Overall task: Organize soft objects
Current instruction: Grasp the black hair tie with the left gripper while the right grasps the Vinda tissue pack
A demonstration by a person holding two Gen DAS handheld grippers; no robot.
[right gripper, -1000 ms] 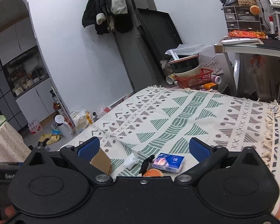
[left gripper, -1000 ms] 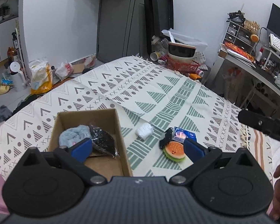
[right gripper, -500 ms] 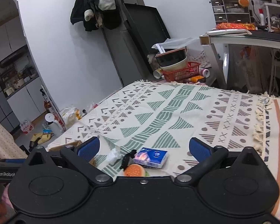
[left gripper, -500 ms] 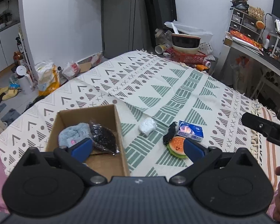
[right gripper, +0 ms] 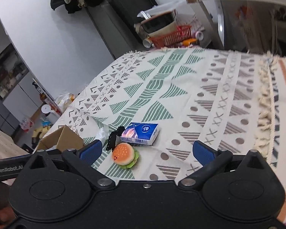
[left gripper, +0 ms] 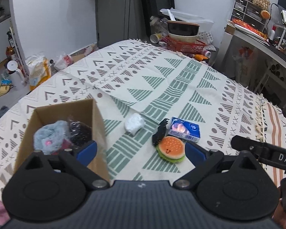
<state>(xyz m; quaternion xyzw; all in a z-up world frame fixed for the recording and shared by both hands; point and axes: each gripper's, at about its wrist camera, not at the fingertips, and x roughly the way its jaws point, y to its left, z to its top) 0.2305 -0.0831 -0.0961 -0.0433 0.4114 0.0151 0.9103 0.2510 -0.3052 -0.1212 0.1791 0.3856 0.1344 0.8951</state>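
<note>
Left wrist view: the cardboard box [left gripper: 97,118] on the patterned cloth [left gripper: 162,80] is partly cut off by the left gripper [left gripper: 140,150]; inside lie a grey plush [left gripper: 49,135] and a dark bag [left gripper: 79,131], its contents unclear. Both grippers, left and right [right gripper: 145,151], stand wide open and hold nothing. Between the right gripper's fingers lie the burger toy [right gripper: 124,155], touching a black item [right gripper: 112,139] of uncertain kind, just beside the tissue pack [right gripper: 141,133]. A white wad [left gripper: 134,123] lies near the box.

Left gripper [left gripper: 141,150] matte black with ribbed grey housing, blue-padded fingers [left gripper: 86,149], silver pivot screws, right gripper [right gripper: 146,151] black, white "GenRobot.AI" lettering, bare skin at edges
</note>
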